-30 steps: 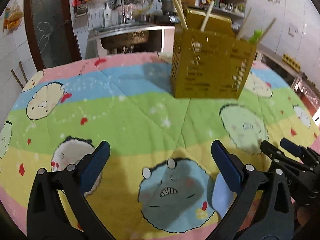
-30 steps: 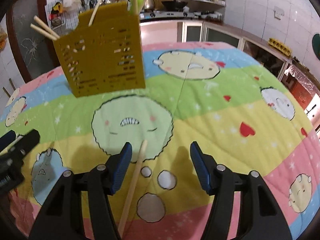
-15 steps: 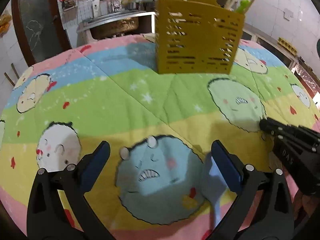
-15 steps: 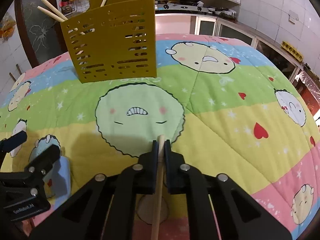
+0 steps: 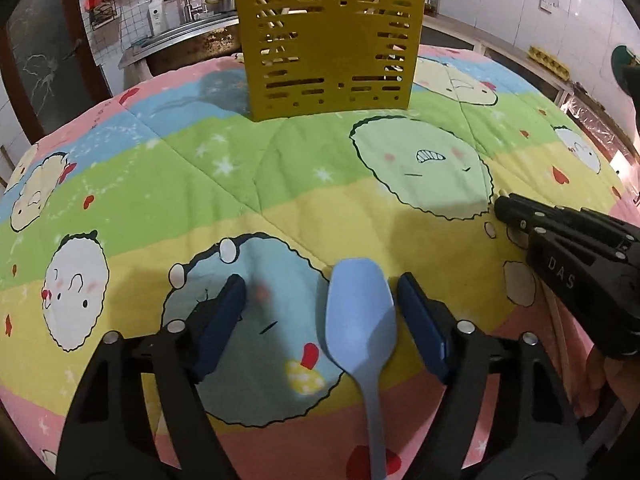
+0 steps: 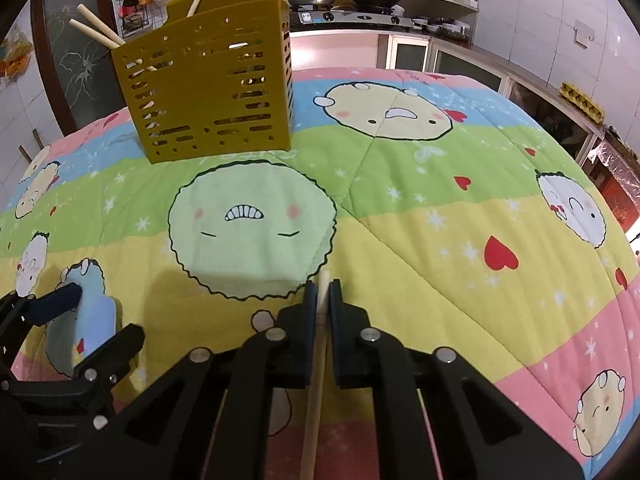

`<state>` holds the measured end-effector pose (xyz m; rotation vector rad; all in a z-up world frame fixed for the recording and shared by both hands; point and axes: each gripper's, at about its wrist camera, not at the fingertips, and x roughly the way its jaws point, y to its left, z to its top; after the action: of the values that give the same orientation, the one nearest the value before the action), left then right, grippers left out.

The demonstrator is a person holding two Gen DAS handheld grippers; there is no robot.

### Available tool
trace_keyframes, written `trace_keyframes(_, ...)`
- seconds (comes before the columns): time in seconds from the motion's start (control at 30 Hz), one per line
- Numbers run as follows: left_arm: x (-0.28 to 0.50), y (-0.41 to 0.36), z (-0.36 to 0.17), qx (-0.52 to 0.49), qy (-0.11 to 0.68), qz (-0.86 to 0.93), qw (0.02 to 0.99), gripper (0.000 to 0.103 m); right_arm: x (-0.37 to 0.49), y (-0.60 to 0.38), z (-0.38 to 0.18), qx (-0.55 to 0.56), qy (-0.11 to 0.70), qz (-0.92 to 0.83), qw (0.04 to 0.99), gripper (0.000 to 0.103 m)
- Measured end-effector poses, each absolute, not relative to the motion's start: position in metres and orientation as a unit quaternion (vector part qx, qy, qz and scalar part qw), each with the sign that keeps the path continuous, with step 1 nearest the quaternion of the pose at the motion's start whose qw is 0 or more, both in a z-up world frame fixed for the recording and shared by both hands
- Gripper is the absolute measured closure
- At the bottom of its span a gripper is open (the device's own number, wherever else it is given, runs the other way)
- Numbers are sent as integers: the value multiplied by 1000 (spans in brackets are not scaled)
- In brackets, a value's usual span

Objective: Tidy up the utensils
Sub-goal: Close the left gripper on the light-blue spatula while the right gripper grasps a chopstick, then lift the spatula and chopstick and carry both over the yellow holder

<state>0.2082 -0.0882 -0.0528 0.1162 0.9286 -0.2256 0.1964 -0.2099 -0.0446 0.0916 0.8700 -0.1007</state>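
Observation:
A light blue spoon (image 5: 360,320) lies on the cartoon quilt (image 5: 280,184), bowl pointing away, handle toward me. My left gripper (image 5: 320,296) straddles the bowl; its jaws are closing, the right pad close beside the spoon, the left pad well apart. My right gripper (image 6: 323,288) is shut on a pale wooden chopstick (image 6: 316,384), whose tip pokes out past the pads. That gripper (image 5: 560,248) also shows at the right of the left wrist view. A yellow slotted utensil holder (image 5: 328,40) stands at the far side with chopsticks and a green utensil inside.
Behind the quilted table are a sink (image 5: 180,40), a stove with pots (image 6: 348,12) and shelves. The holder (image 6: 208,92) sits left of centre in the right wrist view. The left gripper (image 6: 72,320) shows at that view's lower left, over the blue spoon.
The right gripper shut on the chopstick. The left gripper moved over toward the right one until the blue spoon lay between its jaws, and they narrowed.

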Motion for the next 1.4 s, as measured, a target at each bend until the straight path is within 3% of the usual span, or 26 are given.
trace_keyframes(0.43, 206, -89, -48, 71, 435, -111, 891, 72, 195, -206, -44, 31, 418, -55, 906, 96)
trace_keyframes(1.4, 212, -73, -21, 58, 388, -107, 914, 72, 180, -198, -11, 33, 367, -43, 929, 97)
